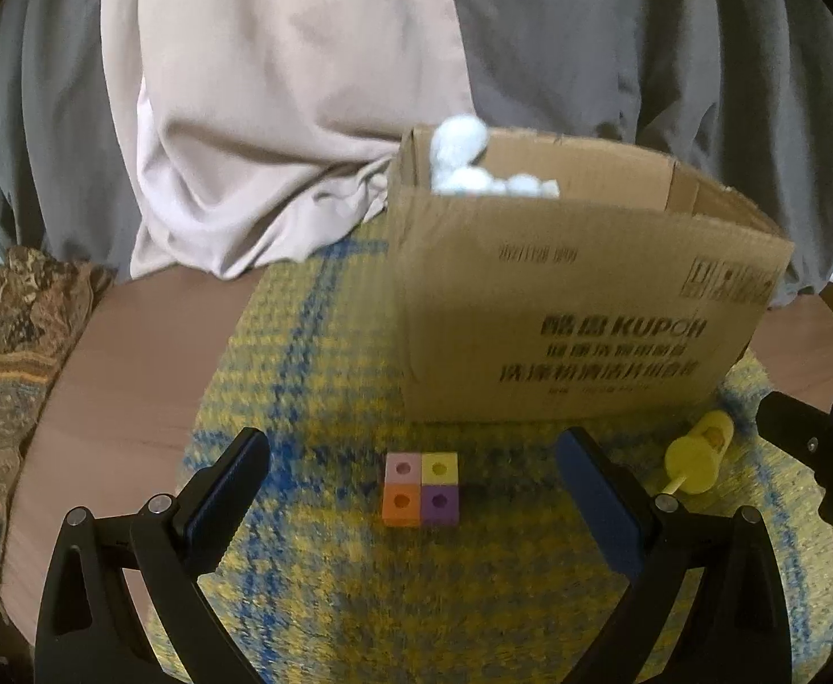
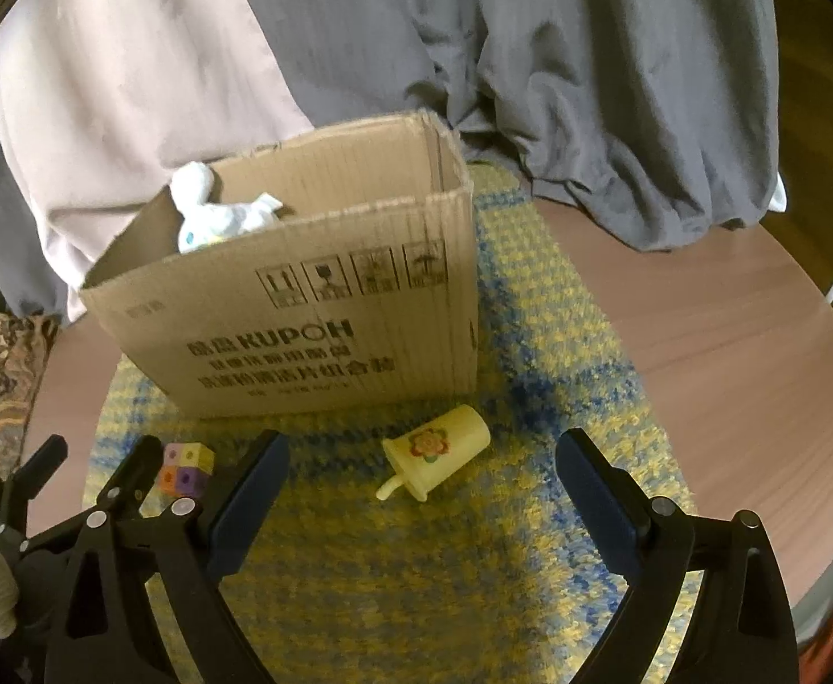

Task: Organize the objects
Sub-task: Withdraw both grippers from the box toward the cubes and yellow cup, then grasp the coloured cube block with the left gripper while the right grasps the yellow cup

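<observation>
A block of pink, yellow, orange and purple cubes (image 1: 421,488) lies on the yellow-blue mat (image 1: 314,376), in front of an open cardboard box (image 1: 576,308). My left gripper (image 1: 413,476) is open, its fingers either side of the cubes and a little short of them. A yellow toy cup with a straw (image 2: 436,450) lies on its side; it also shows in the left wrist view (image 1: 698,456). My right gripper (image 2: 422,476) is open around the cup, just short of it. A white plush toy (image 2: 217,216) sits in the box (image 2: 302,319). The cubes (image 2: 186,467) show left of my right gripper.
The mat (image 2: 559,342) lies on a round brown table (image 2: 730,353). Pink and grey cloth (image 1: 280,102) hangs behind the box. A patterned brown fabric (image 1: 6,353) sits at the table's left edge. The right gripper's side (image 1: 815,456) shows at the left wrist view's right edge.
</observation>
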`<state>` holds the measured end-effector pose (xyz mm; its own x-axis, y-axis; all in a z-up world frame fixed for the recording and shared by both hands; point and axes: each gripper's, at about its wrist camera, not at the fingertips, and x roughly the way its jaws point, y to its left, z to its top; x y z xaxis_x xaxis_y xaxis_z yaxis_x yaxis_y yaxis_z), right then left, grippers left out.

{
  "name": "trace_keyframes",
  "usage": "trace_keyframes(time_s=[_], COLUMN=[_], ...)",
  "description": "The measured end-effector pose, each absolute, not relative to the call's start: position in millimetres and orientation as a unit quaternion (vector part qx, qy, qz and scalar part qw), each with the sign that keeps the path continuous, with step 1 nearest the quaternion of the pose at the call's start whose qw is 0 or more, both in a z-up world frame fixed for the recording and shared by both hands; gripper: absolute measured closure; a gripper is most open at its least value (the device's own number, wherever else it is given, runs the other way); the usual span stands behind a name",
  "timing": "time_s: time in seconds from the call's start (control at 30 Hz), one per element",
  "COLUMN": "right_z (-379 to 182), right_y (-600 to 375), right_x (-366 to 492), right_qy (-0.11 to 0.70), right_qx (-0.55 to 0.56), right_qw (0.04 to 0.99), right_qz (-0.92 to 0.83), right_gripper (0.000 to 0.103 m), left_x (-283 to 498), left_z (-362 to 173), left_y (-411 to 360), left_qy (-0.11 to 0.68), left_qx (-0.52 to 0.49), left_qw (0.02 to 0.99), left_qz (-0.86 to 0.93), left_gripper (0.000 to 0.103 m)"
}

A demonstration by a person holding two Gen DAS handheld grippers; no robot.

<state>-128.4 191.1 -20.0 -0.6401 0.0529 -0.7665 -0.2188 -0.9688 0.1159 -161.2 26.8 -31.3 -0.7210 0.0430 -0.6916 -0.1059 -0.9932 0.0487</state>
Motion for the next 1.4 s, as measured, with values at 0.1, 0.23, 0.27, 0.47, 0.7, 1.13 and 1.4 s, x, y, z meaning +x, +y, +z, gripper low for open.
trace_keyframes(time_s=[0.1,0.23,0.27,0.47,0.7,1.13,1.4], right_z=[-29,-44,-48,-63,-78,-97,-96], right_y=[191,191,191,193,193,189,187], right_x=[-132,-139,-141,-153,-168,-179,-175], right_qy=[0.099,0.102,0.102,0.104,0.101,0.082,0.081], right_qx=[-0.425,-0.439,-0.442,-0.456,-0.469,-0.484,-0.481], right_qw=[0.073,0.069,0.069,0.067,0.062,0.065,0.069], right_qz=[0.897,0.89,0.889,0.881,0.875,0.869,0.87], right_gripper=[0.008,0.008,0.008,0.008,0.008,0.027,0.038], left_x=[-163,-166,-166,-174,-185,-190,-186], left_z=[-41,-54,-57,-74,-91,-107,-106], left_y=[26,25,24,22,18,22,29], left_qy=[0.04,0.04,0.04,0.038,0.03,0.034,0.047], left_qx=[-0.378,-0.389,-0.391,-0.409,-0.428,-0.439,-0.437], left_qw=[0.036,0.032,0.032,0.03,0.031,0.037,0.048], left_qz=[0.924,0.92,0.919,0.911,0.903,0.897,0.897], left_gripper=[0.0,0.0,0.0,0.0,0.001,0.022,0.064])
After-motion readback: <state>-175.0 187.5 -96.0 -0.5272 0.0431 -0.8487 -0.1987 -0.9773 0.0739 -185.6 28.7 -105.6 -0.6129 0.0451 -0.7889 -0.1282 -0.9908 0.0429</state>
